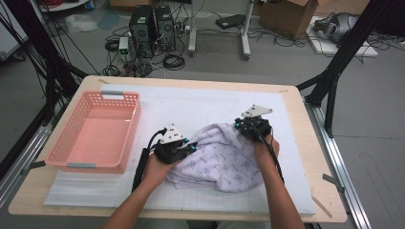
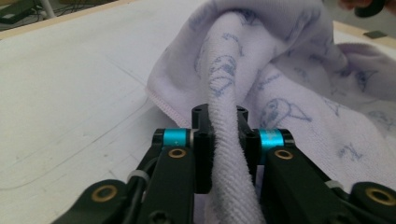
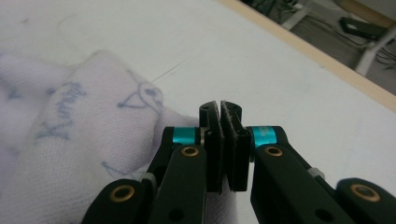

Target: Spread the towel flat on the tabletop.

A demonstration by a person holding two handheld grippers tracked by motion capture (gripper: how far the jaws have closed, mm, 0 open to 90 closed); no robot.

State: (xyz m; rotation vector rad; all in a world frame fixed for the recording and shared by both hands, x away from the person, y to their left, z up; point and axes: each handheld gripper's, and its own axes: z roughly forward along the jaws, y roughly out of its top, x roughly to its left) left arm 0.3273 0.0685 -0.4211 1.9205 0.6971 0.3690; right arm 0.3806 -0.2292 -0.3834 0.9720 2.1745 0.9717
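Observation:
A white towel with a blue print (image 1: 219,160) lies bunched on the white mat between the two hands. My left gripper (image 1: 190,148) is at its left side, shut on a thick rolled fold of the towel (image 2: 224,93) that runs up between the pads. My right gripper (image 1: 241,126) is at the towel's far right corner. In the right gripper view its jaws (image 3: 221,112) stand shut, pad against pad, and I see no cloth between them. The towel (image 3: 70,140) lies just to their left and beneath them.
A pink plastic basket (image 1: 57,143) stands empty on the left of the table. The white gridded mat (image 1: 200,102) covers most of the wooden tabletop. Beyond the table are computer towers, cables and a cardboard box on the floor.

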